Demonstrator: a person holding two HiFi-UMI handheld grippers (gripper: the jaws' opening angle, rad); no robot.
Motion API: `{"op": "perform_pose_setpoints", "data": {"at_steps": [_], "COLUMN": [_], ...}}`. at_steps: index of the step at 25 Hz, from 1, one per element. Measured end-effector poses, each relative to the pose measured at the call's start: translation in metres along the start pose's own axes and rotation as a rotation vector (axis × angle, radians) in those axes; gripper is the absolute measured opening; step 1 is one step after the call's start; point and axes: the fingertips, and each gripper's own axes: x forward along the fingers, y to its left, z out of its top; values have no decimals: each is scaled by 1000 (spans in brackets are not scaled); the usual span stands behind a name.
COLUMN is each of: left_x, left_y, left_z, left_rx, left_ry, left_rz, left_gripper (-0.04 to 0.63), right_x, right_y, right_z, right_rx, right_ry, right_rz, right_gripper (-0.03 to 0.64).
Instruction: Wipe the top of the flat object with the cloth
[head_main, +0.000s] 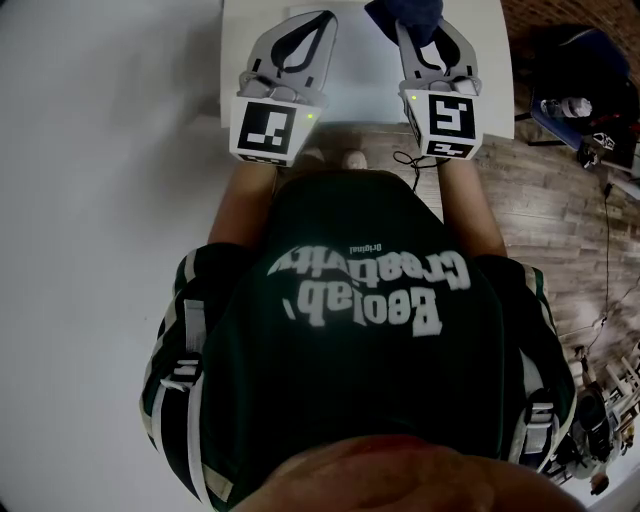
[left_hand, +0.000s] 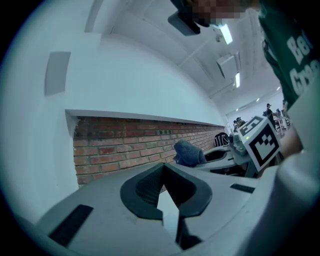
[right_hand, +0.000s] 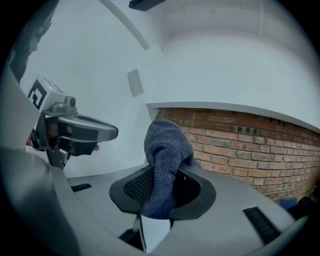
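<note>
Left: the left gripper (head_main: 322, 18) (left_hand: 162, 167) is held over the near left part of the flat object (head_main: 355, 70), a white slab. Its jaws meet at the tips and nothing lies between them. Its marker cube (head_main: 268, 130) faces the person.

Right: the right gripper (head_main: 432, 35) (right_hand: 160, 175) is over the slab's right part. Its jaws are clamped on a folded dark blue cloth (head_main: 405, 12) (right_hand: 167, 145) (left_hand: 189, 152), which bulges out beyond the tips. Whether the cloth touches the slab cannot be told.

Far: a brick wall (right_hand: 240, 145).

Far right: wood floor (head_main: 560, 210).
</note>
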Motion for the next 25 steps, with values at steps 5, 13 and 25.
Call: {"op": "perform_pose_setpoints", "data": {"at_steps": [5,13,25], "left_x": [0,0,5], "left_y": [1,2,0], "left_z": [0,5,3], "left_rx": [5,9,17], "left_ry": [-1,-7,5], "left_rz": [4,14,29], "left_gripper": [1,2,1], "right_x": [-1,-3,-1], "right_y": [2,-1,-4], "right_z": [2,6,2], "right_rx": [-20,-27,-28], "right_ry": [-10,-10,-8], "right_rz": [-4,-2,21], "right_gripper": [92,92,92]}}
